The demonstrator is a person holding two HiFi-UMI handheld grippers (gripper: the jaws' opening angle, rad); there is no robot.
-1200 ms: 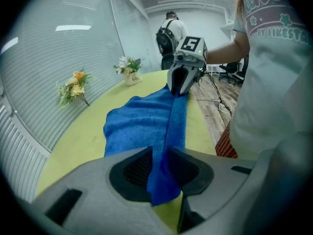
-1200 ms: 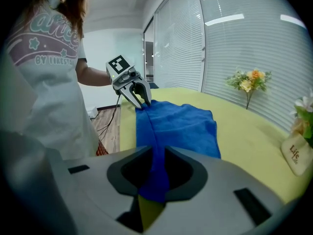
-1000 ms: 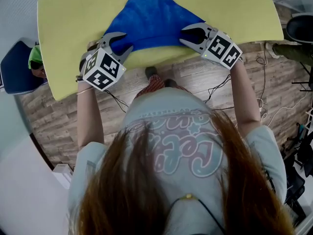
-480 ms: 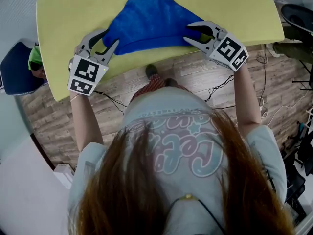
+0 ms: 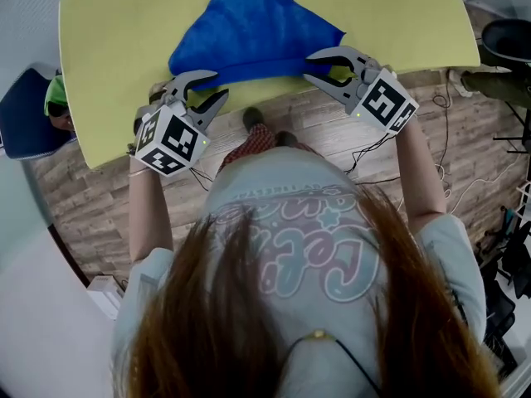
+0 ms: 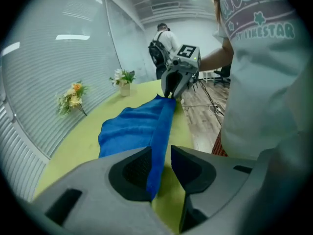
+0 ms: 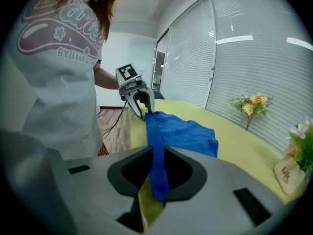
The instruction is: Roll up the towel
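Head view: towel (image 5: 249,31) on surface (image 5: 116,48), near edge strung from left claw (image 5: 221,85) to right claw (image 5: 308,65).
Left gripper view: claw closing, towel edge between its jaws, touching one pad, gap at the other.
Right gripper view: claw closing, pinching towel edge.

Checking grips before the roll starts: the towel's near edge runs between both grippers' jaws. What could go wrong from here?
1. The left gripper is closing with the towel between its jaws, but the cloth lies against one pad only. It may slip out and skew the roll.
2. The right gripper, also closing on the towel, works close to the table edge, so that end could slide off.
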